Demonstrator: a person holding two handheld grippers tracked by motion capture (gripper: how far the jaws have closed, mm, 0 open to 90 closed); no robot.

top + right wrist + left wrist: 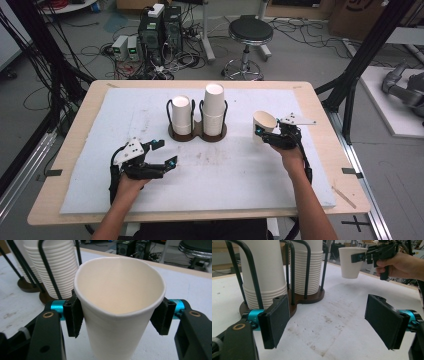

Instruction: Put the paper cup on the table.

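Note:
A white paper cup (263, 125) hangs upright a little above the white mat, right of the middle, and my right gripper (268, 133) is shut on it. In the right gripper view the two pads (75, 315) press the cup (120, 302) just under its rim from both sides. A dark wooden holder (196, 134) with black wire loops stands at the middle back with two stacks of white cups (213, 110). My left gripper (166, 152) rests open at the front left, nothing between its fingers. From the left gripper (329, 325) the stacks (265, 270) stand close ahead and the held cup (350, 262) is farther right.
The white mat (225, 175) covers most of the wooden table (70, 150). Black frame posts rise at the table's left and right sides. Beyond the far edge are a stool (249, 35) and computer boxes (160, 30) on the floor.

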